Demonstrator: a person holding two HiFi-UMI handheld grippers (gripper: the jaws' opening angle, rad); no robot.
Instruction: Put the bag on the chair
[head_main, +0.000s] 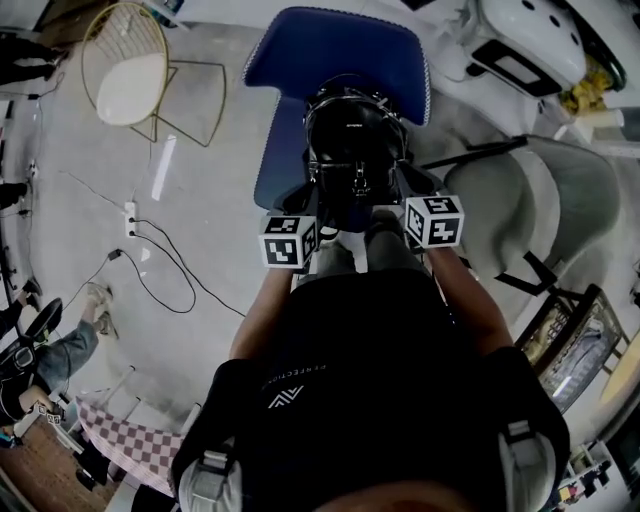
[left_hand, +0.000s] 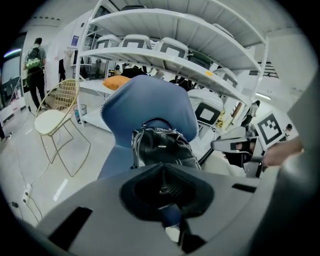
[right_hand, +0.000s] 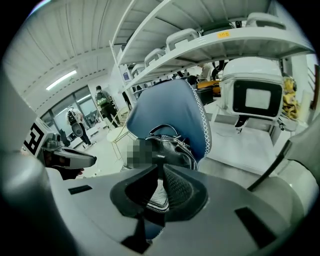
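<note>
Now, blk bag (head_main: 355, 140) on blue chair (head_main: 300, 60)

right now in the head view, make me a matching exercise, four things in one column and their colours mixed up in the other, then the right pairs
Things:
1 bag
2 chair under the bag
3 wire chair
4 armchair at the right

Colours:
a blue
b gold frame, white seat
c pale grey
d black

Pairs: 1-d; 2-a; 3-b; 4-c
</note>
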